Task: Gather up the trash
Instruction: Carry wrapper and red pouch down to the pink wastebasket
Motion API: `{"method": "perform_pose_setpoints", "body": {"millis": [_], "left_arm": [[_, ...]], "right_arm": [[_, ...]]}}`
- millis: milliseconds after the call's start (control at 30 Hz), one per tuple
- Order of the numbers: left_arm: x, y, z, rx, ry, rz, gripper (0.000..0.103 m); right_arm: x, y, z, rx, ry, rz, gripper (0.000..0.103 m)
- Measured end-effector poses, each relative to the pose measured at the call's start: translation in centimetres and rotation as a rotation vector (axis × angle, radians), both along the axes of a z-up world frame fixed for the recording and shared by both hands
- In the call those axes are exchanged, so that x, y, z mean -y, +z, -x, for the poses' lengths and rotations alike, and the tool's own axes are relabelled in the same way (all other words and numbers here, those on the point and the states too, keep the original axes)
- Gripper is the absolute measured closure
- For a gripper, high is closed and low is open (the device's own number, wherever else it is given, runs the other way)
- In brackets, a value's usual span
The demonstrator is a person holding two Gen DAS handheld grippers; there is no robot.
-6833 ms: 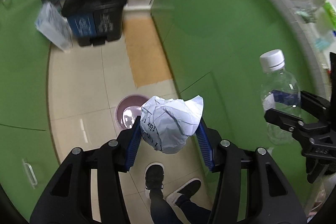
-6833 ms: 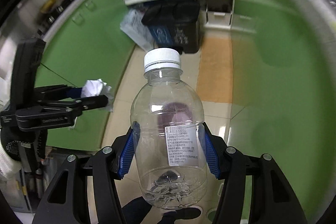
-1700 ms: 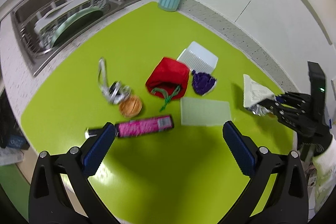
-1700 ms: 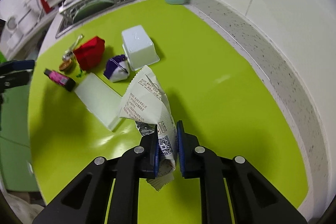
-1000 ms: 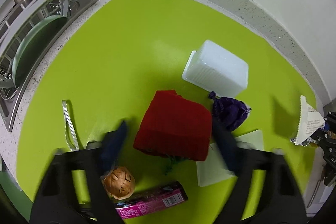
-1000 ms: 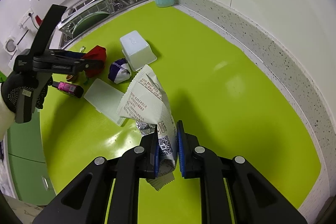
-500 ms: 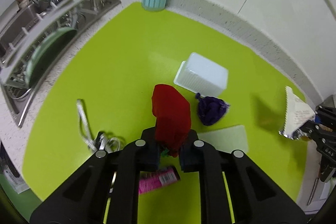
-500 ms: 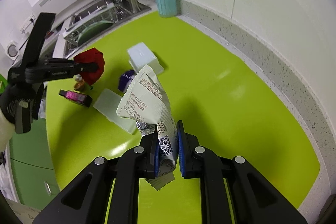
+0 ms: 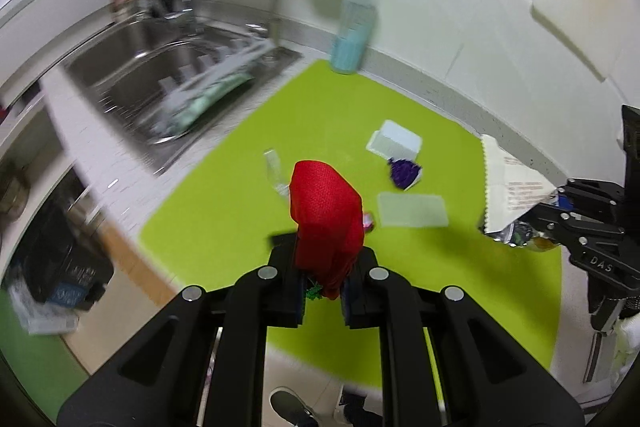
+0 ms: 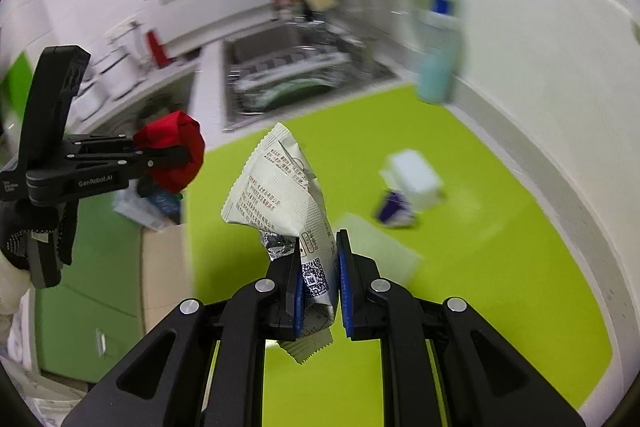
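Trash half-collected: left gripper (image 9: 323, 297) jaws pinch red net bag (image 9: 325, 215), right gripper (image 10: 319, 293) jaws pinch white wrapper (image 10: 280, 191), both held above table (image 9: 460, 287). Left on green mat: white box (image 9: 394, 143), purple wrapper (image 9: 404, 173), flat lid (image 9: 412, 209). Bin drop pending.

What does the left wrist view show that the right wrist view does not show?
Only the left wrist view shows the black bin on the floor and a shoe. Only the right wrist view shows the gloved hand holding the left gripper. Both show the red net bag, the white wrapper, the white box and the green mat.
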State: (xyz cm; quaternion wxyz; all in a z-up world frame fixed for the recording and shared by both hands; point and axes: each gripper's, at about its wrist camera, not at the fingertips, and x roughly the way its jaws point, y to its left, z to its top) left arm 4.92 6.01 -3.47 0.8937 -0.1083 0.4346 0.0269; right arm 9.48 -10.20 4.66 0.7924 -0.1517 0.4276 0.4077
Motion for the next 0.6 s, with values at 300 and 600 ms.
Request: {"method": "perform_pose_setpoints", "body": {"millis": [300, 600], "left_arm": [[-8.5, -1.3, 14.2, -0.021, 0.263, 0.014, 0.091], [-15.9, -9.3, 24.1, -0.098, 0.491, 0.075, 0.091]], "right_arm": [[-12.7, -2.7, 8.5, -0.064, 0.273, -0.016, 0.089], [-24.8, -11.5, 14.4, -0.14, 0.426, 0.065, 0.089]]}}
